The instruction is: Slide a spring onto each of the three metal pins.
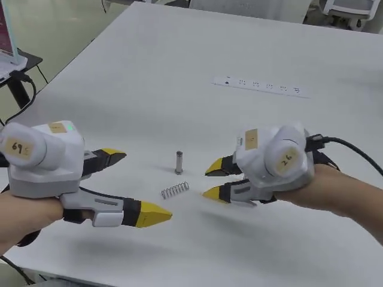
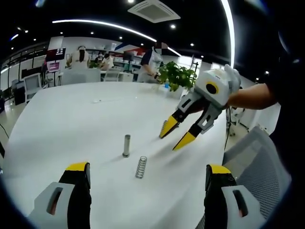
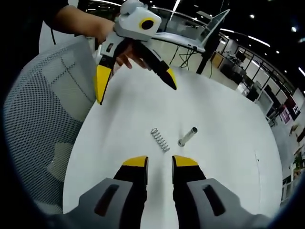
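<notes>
White table [image 1: 179, 72], spring [image 1: 175, 191] beside pin [image 1: 179, 162], left gripper [image 1: 145, 185] jaws wide, right gripper [image 1: 206, 182] slightly parted

The white table [image 1: 179, 72] is seen from above in the head view, which is directed forward and down from rather near. The left gripper view is set low over the table and is faced across it toward the right gripper [image 2: 168, 143]. The right gripper view is faced back toward the left gripper [image 3: 137, 94] from somewhat higher. The spring [image 1: 175, 191] and the metal pin [image 1: 179, 162] between them are shared by all three views.
</notes>
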`<state>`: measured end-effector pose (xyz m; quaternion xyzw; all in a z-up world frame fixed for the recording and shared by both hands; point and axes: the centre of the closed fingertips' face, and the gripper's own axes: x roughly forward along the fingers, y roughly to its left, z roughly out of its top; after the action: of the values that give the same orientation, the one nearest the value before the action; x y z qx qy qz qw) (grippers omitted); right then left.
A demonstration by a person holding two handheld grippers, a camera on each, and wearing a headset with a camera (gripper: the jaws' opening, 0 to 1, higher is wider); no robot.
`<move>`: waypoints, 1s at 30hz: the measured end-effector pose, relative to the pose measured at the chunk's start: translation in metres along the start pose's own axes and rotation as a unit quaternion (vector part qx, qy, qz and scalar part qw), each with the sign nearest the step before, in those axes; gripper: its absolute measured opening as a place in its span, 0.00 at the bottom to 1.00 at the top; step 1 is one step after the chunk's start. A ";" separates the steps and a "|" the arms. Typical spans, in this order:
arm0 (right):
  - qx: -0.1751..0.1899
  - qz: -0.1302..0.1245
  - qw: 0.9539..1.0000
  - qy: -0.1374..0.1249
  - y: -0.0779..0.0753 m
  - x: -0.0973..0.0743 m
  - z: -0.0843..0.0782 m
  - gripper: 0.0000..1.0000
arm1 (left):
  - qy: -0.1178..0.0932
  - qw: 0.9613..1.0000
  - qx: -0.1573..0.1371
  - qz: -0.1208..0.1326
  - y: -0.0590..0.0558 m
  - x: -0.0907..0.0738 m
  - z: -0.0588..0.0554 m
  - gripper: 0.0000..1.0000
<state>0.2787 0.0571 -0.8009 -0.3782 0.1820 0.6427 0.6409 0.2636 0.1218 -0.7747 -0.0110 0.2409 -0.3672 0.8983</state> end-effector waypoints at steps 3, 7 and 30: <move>-0.002 0.008 1.000 0.004 0.000 0.013 0.001 0.17 | 0.001 1.000 -0.001 -0.001 0.000 0.000 -0.001 0.98; -0.007 0.013 1.000 0.006 0.001 0.023 0.004 0.17 | 0.000 1.000 0.000 -0.002 -0.002 0.001 0.000 0.98; 0.024 0.043 0.997 0.054 -0.004 0.063 -0.012 0.10 | 0.012 1.000 -0.001 -0.011 -0.007 0.001 -0.004 0.98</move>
<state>0.2922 0.0923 -0.8528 -0.3888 0.2483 0.6435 0.6108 0.2575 0.1165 -0.7776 -0.0099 0.2520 -0.3773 0.8911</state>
